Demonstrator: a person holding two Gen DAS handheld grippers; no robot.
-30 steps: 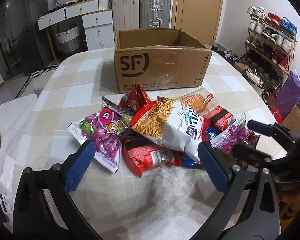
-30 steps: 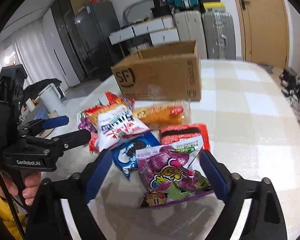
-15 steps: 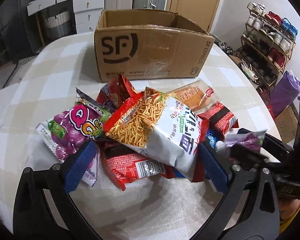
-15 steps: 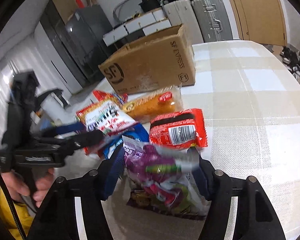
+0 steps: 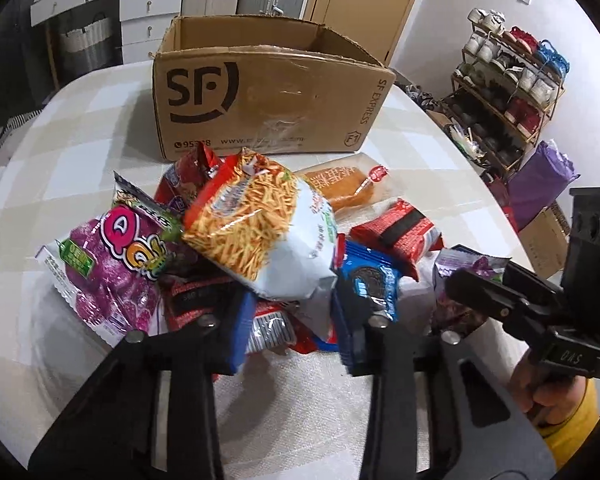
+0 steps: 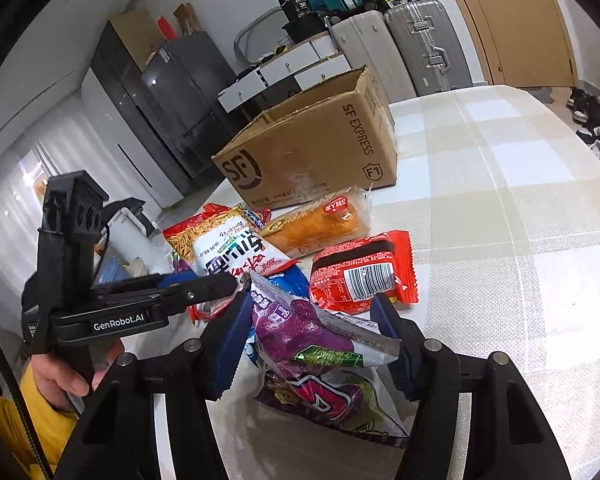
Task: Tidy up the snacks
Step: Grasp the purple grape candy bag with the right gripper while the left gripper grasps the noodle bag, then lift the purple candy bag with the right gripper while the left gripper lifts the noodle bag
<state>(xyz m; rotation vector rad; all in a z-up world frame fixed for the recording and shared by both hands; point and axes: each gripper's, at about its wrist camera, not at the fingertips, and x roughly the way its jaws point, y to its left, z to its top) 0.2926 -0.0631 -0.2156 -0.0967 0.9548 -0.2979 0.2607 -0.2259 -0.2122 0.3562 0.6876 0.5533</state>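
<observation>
Across the middle of both views runs the checked tablecloth of a round table (image 5: 80, 128), its rim curving away on the right toward a shoe rack (image 5: 512, 80) and on the left toward white drawers (image 5: 148, 8); broad bare cloth lies to the right of the snacks in the right wrist view and along the near edge in the left wrist view. At the back stands an open SF cardboard box (image 5: 268, 92), flaps up, with a narrow strip of cloth between its front wall and the heap. Next in size is the noodle-stick bag (image 5: 268, 232), lying on top of the heap and tilted toward the left gripper (image 5: 296, 320), whose blue pads are closing tightly on the bag's lower white end — the foil is pinched between them. A purple Q candy bag (image 5: 108, 264) lies flat at the heap's left edge, touching the pile. The right gripper (image 6: 312, 340) is closing on a second purple bag (image 6: 312, 344), its pads pressing the crumpled upper part while the lower half rests on the cloth. Behind it are an orange bread pack (image 6: 316, 224) just in front of the box, a red barcode packet (image 6: 364, 276) at the heap's right edge beside open cloth — and a small blue cookie packet (image 5: 370, 280) wedged between the others.
</observation>
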